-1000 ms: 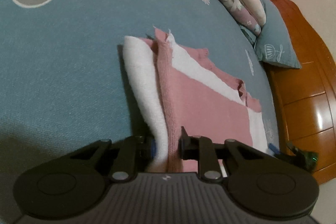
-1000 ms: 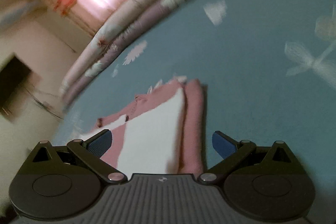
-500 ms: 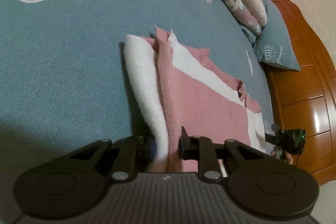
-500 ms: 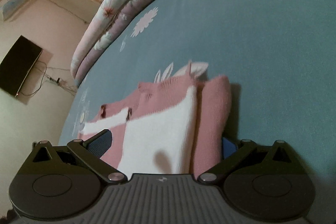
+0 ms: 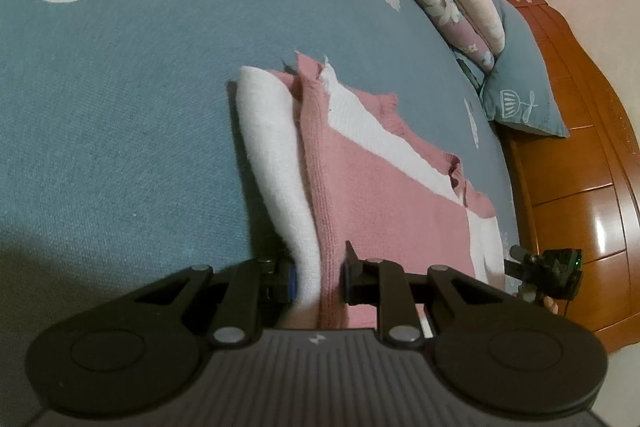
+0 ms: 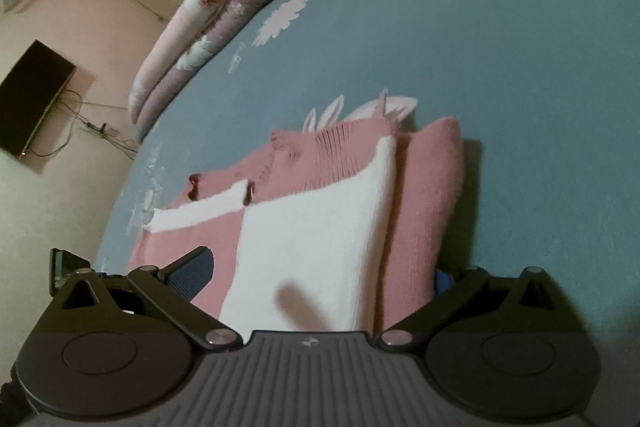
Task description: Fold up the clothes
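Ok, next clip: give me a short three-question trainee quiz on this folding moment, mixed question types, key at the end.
1. True or false: the left gripper is shut on the near edge of the pink and white sweater.
2. Multiple choice: how do the right gripper fingers stand? A) pinched shut on the sweater B) spread wide, with the sweater's folded edge between them C) shut above the bedsheet, away from the sweater.
3. Fill in: behind the blue pillow stands a wooden ____.

Key: 1 true; 2 B; 3 headboard.
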A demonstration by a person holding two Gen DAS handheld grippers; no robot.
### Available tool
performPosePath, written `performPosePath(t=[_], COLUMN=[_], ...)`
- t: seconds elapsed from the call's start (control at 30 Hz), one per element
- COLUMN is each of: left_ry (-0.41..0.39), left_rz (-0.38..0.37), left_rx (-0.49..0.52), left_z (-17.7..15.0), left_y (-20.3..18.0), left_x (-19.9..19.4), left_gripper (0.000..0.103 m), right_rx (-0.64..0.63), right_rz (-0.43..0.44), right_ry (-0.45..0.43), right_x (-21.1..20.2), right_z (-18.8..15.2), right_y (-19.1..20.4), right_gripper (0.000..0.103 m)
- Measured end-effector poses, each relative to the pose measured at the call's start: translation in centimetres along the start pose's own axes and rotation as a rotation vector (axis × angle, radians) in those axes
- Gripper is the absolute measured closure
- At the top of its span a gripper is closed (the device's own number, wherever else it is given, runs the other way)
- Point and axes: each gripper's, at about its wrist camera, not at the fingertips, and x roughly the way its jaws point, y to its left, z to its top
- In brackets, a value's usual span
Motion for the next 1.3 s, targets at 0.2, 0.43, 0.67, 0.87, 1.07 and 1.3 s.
performPosePath(t=[0.2,0.43,0.67,0.87,1.07,1.3], left_ry=[-0.009,0.006,0.02,0.03,0.016,-0.023], left_rz=[-0.006,0.001,0.008,0.022,0.055,0.224], left_rx=[-0.002,-0.009,-0.006,0.003,0.017,0.104], left_z=[-0.3,-0.1,0.1,0.3,-0.1,-1.0], left_y=[0.1,0.1,-0.1,-0.5,-1.2,-4.7], left_x=[-0.2,-0.3,-0.2,-0.2,-0.2,0.0], left_gripper=[0.081,0.081,0.081,0.081,0.081,0.081], right_rx=[-0.116,-0.152,-0.004,-0.061,-0.073,-0.202], right_rz=[-0.12,-0.157,-0.084,-0.125,-0.231,-0.464], right_ry=[0.02,0.054,0.045,0.065,0.059,0.04], right_x=[0.8,0.2,-2.1,-1.7,-1.6,0.2], right_z=[-0.6,-0.9,-0.3,-0.2,-0.3,-1.5], right_y=[2.2,1.8,-2.0,-1.0,-0.4,3.8], right_gripper=[0.0,0.006,0.039,0.042,0.071,0.072])
